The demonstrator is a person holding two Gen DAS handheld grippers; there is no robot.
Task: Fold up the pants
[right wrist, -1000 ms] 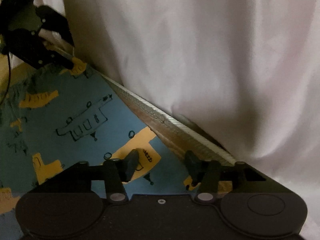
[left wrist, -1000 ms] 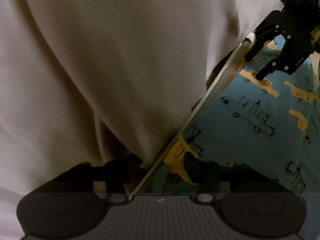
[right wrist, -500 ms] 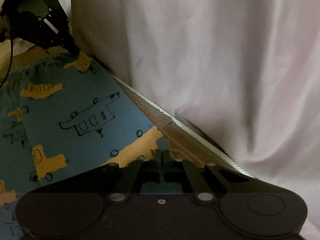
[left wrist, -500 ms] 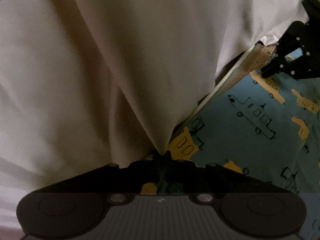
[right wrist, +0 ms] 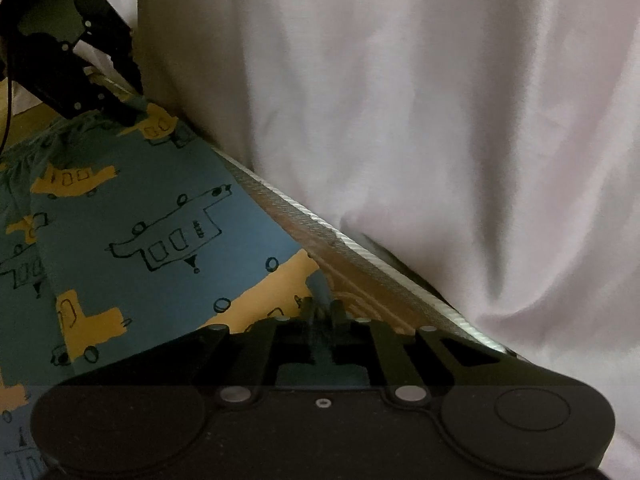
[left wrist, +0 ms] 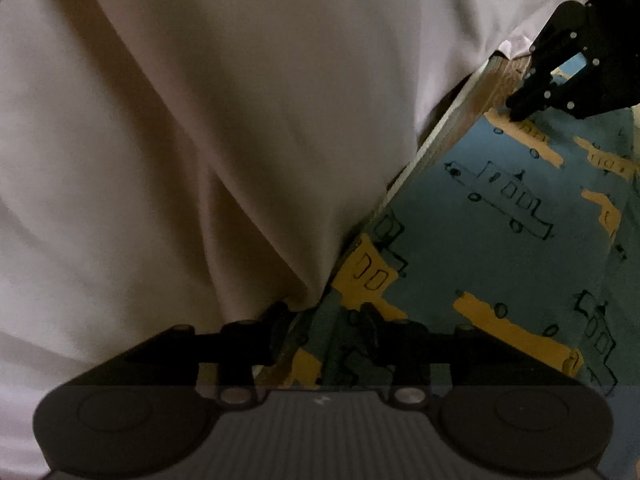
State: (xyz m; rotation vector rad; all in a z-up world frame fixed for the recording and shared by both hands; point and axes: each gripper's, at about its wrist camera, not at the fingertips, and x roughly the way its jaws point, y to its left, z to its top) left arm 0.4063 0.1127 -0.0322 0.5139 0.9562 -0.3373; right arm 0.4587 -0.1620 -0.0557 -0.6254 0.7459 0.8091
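The pants (left wrist: 500,240) are blue with yellow and outlined vehicle prints and lie flat on a wooden table, reaching its edge. My left gripper (left wrist: 324,324) sits at the pants' near edge, open, with a fold of the blue cloth lying between its fingers. In the right wrist view the pants (right wrist: 152,208) fill the left half, and my right gripper (right wrist: 328,308) is shut on their edge beside the table's rim. Each gripper shows in the other's view: the right gripper (left wrist: 516,114) with its tips together on the cloth, the left gripper (right wrist: 128,100) with its fingers apart.
The table's edge (left wrist: 452,120) runs diagonally, a pale ribbed strip (right wrist: 320,216) in the right wrist view. Beyond it a large pale cloth (left wrist: 240,120) hangs in folds, close to both grippers (right wrist: 440,120). A dark cable (right wrist: 7,92) runs at the far left.
Both grippers closed on the pants' edge half a second ago. The left one has since opened partly; the right one stays shut. Both have moved slightly along the table's edge.
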